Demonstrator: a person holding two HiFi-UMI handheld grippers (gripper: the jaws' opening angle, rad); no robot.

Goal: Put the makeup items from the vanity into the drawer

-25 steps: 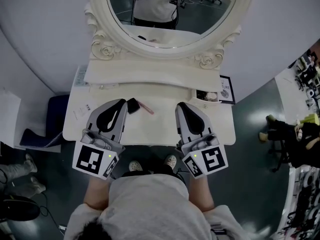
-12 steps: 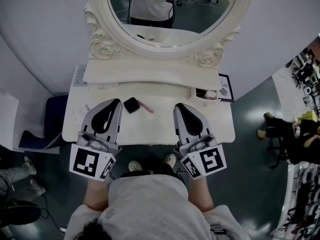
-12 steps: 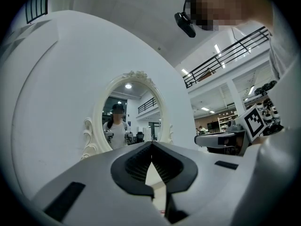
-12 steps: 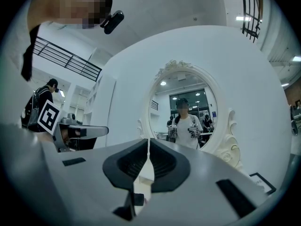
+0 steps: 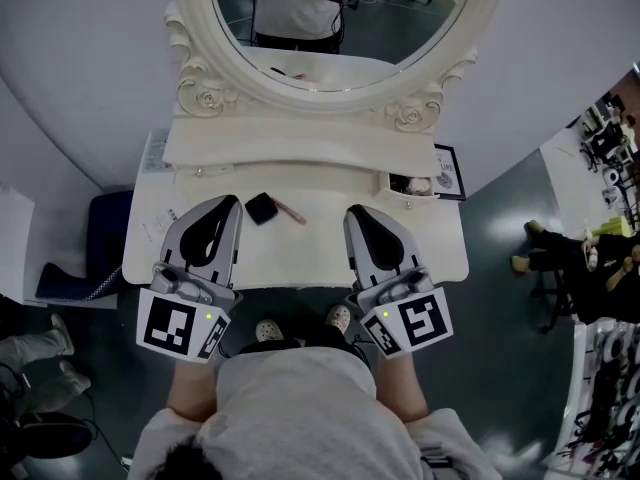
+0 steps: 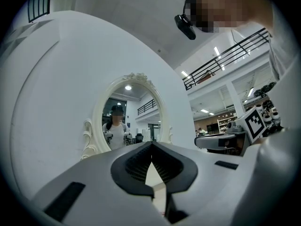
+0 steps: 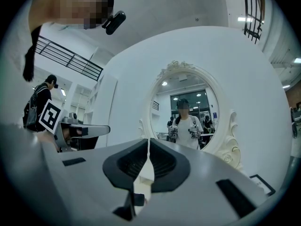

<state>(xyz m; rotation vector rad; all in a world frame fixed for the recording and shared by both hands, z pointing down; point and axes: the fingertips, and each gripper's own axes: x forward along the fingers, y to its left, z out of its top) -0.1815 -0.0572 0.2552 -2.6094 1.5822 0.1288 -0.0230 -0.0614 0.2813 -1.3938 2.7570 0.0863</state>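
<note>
Compact [image 5: 261, 208], pink stick [image 5: 291, 212] at counter [image 5: 300, 256] centre; left tongs [image 5: 230, 204], right tongs [image 5: 356, 213] together, empty, so approaching closed could shove them off

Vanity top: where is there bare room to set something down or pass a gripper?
Bare: the middle strip of the vanity top between the left gripper and right gripper, in front of the black compact and pink stick; also the front right corner. Crowded: around the compact beside the left gripper, and the open drawer, which already holds items.

White vanity [image 5: 300, 253] bears black compact [image 5: 261, 208], pink stick [image 5: 291, 212].
</note>
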